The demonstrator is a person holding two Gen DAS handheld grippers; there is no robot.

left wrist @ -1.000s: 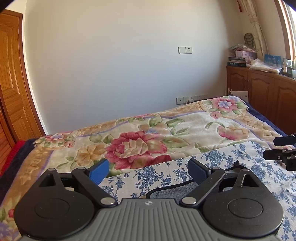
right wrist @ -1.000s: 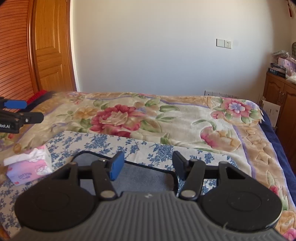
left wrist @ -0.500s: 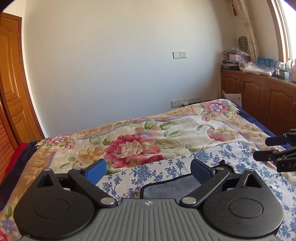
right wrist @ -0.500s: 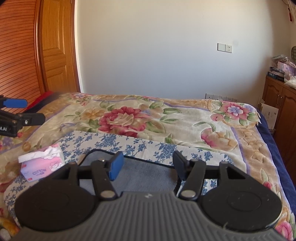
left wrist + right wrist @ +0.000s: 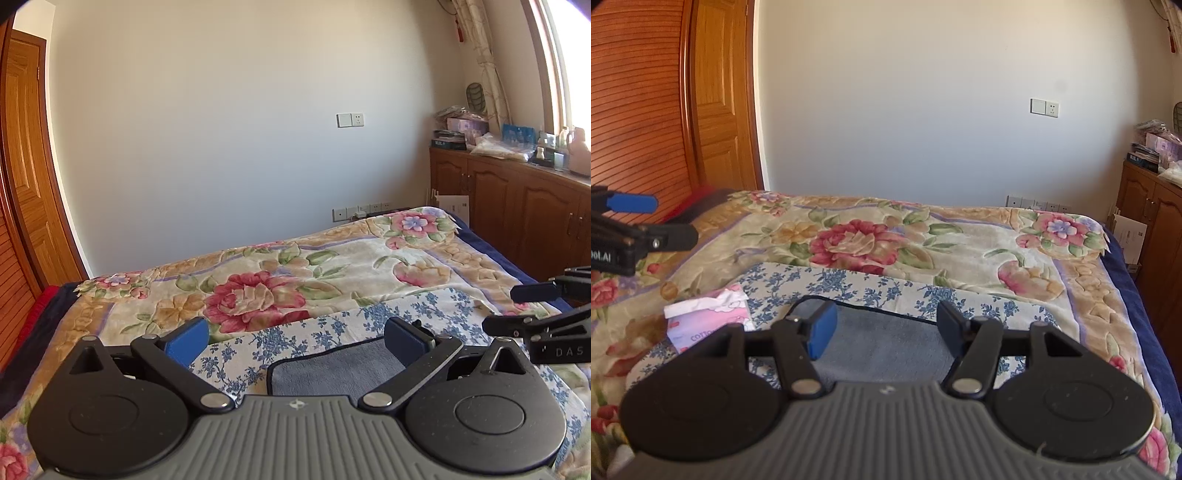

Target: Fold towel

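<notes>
A grey-blue towel [image 5: 332, 369] with a dark hem lies flat on a blue-flowered cloth [image 5: 303, 332] on the bed. My left gripper [image 5: 295, 339] is open and empty, held above the towel's left part. My right gripper [image 5: 884, 326] is open and empty above the towel [image 5: 886, 343] in the right wrist view. The right gripper also shows at the right edge of the left wrist view [image 5: 532, 306]; the left gripper shows at the left edge of the right wrist view [image 5: 646, 221]. Most of the towel is hidden under the gripper bodies.
A pink tissue pack [image 5: 705, 321] lies on the flowered cloth [image 5: 820, 280] left of the towel. A floral blanket [image 5: 295, 273] covers the bed. Wooden cabinets [image 5: 517, 221] stand to the right, a wooden door [image 5: 720, 110] to the left, a white wall behind.
Both grippers have risen and pulled back a little, so more of the towel and the room shows. Both stay open and empty.
</notes>
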